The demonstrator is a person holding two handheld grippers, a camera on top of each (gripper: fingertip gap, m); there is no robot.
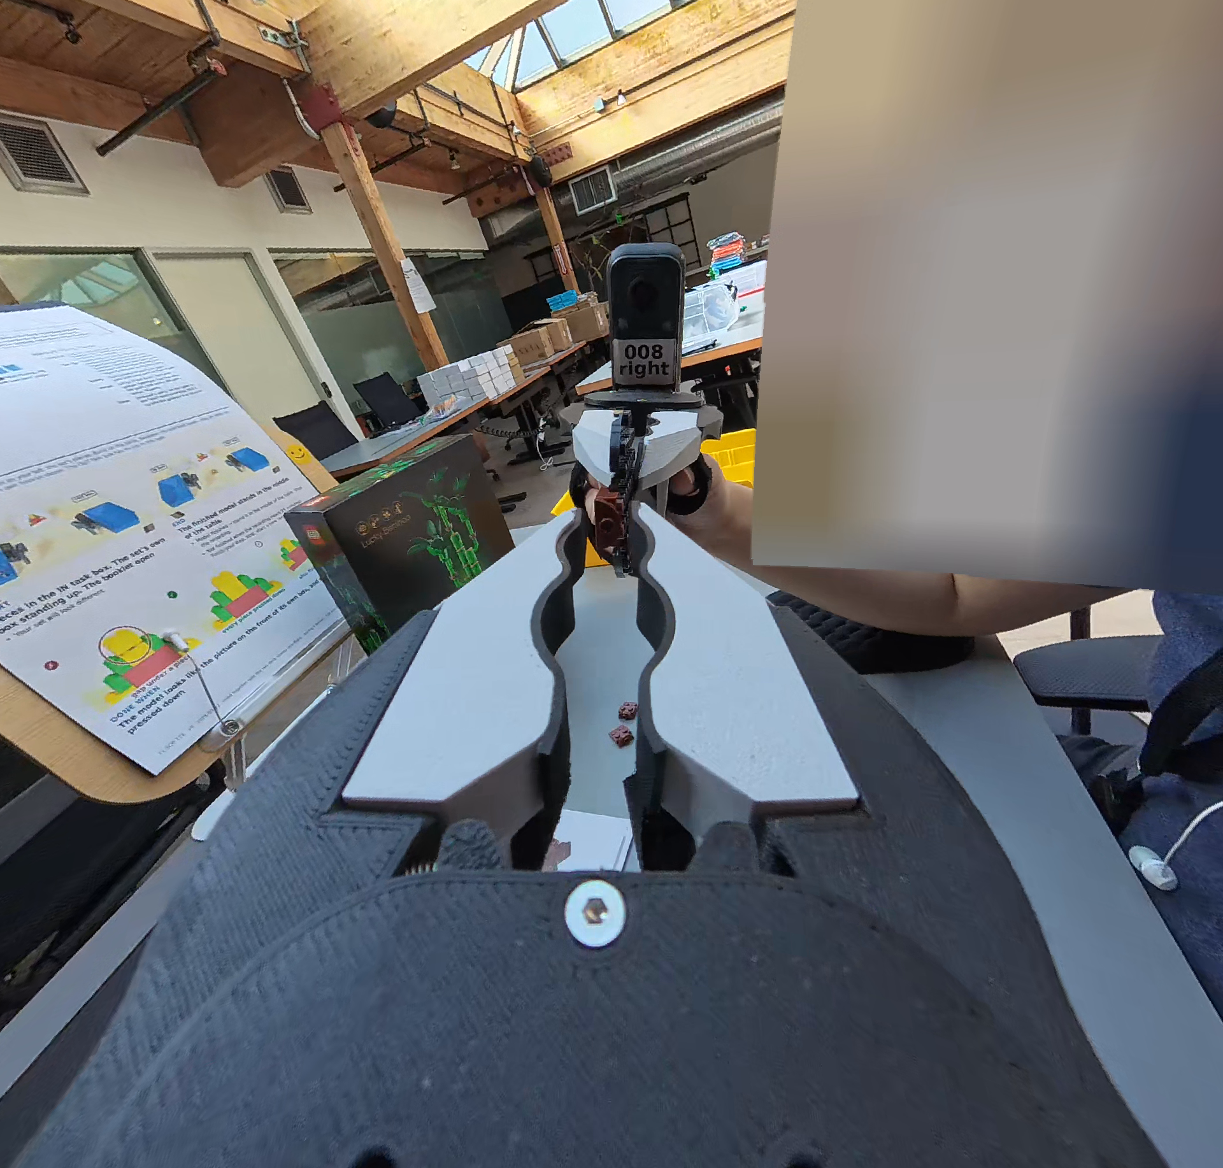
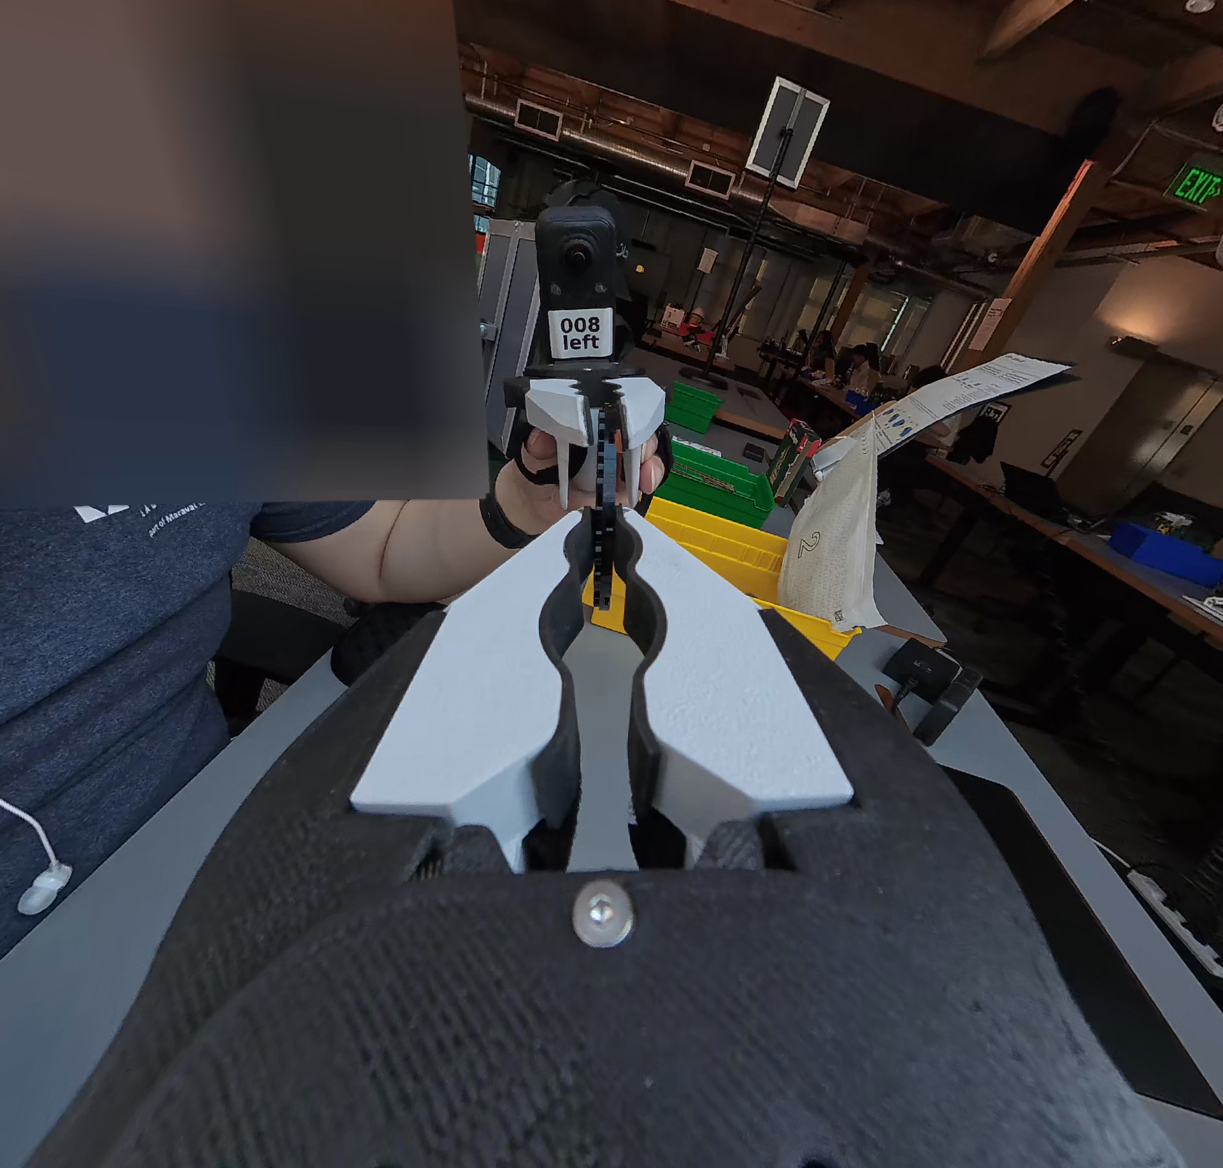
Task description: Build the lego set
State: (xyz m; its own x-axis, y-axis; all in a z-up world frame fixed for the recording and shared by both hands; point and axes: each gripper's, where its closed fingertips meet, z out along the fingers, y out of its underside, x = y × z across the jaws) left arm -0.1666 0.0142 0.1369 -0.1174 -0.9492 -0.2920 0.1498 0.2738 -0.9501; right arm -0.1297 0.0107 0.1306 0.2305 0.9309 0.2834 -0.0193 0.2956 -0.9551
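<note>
A black lego plate assembly [image 1: 626, 474] is held edge-on in the air between both grippers, which face each other. A small brown piece [image 1: 607, 522] sits on its left side. My left gripper [image 1: 605, 517] is shut on the lower part of the black plate. My right gripper [image 2: 603, 517] is shut on the same plate [image 2: 603, 541] from the opposite side. The right gripper also shows in the left wrist view [image 1: 629, 458], and the left gripper in the right wrist view [image 2: 599, 435]. Two loose brown pieces [image 1: 625, 723] lie on the grey table [image 1: 940, 693] below.
A dark lego box [image 1: 404, 534] stands at the left beside an instruction sheet on a wooden stand [image 1: 132, 541]. Yellow bins [image 2: 721, 554], green bins [image 2: 715, 481] and a white paper bag [image 2: 834, 541] sit behind. A person's arm [image 1: 827, 593] rests on the table. Left tips to right tips: about 5 centimetres.
</note>
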